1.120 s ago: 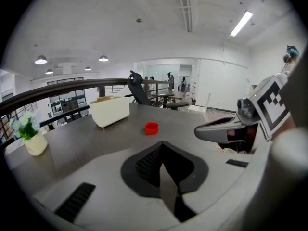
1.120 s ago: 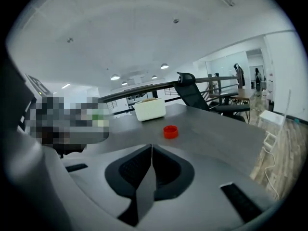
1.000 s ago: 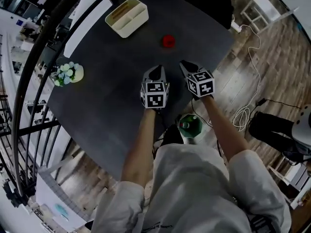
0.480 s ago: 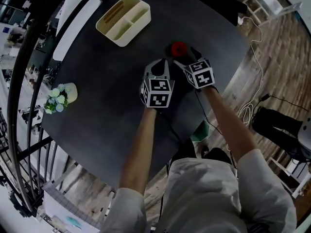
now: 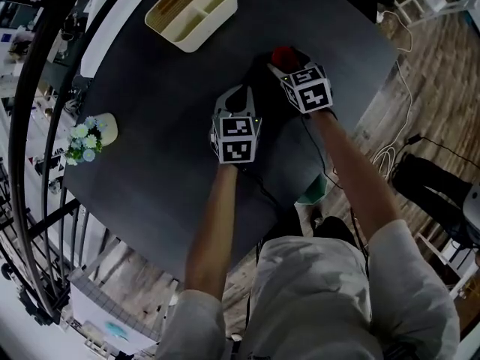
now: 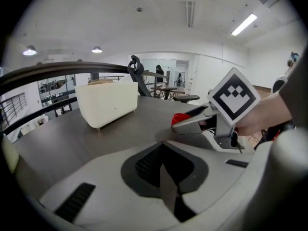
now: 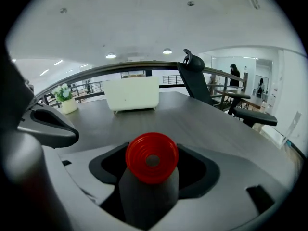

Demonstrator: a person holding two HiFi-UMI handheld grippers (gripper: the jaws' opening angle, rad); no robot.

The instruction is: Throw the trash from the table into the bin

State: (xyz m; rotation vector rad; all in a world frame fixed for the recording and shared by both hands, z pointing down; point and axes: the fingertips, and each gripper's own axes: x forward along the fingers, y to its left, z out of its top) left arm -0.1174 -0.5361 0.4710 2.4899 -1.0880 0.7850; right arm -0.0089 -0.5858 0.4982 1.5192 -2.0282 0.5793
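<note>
A small red cup [image 5: 281, 53] lies on its side on the dark round table [image 5: 150, 141], toward its far right. My right gripper [image 5: 289, 61] has its jaws either side of the cup [image 7: 152, 158], and both pads touch it. Those jaws have just been closing, with the cup between them. My left gripper [image 5: 240, 96] hovers over the table just left of the right one, shut with nothing between its jaws [image 6: 166, 172]. In the left gripper view the cup [image 6: 180, 118] peeks out past the right gripper [image 6: 192, 124]. A green bin [image 5: 313, 192] stands on the floor, half hidden by the table's edge.
A cream organizer tray [image 5: 191, 10] sits at the table's far side. A small pot of flowers [image 5: 90, 135] stands near the left edge. A black railing curves along the left. A white cable [image 5: 390, 152] lies on the wooden floor at right. A black chair [image 7: 192, 76] stands behind the table.
Both grippers have moved out across the table and lower. The right one has reached the red cup, which now sits between its jaws. The left has followed alongside.
</note>
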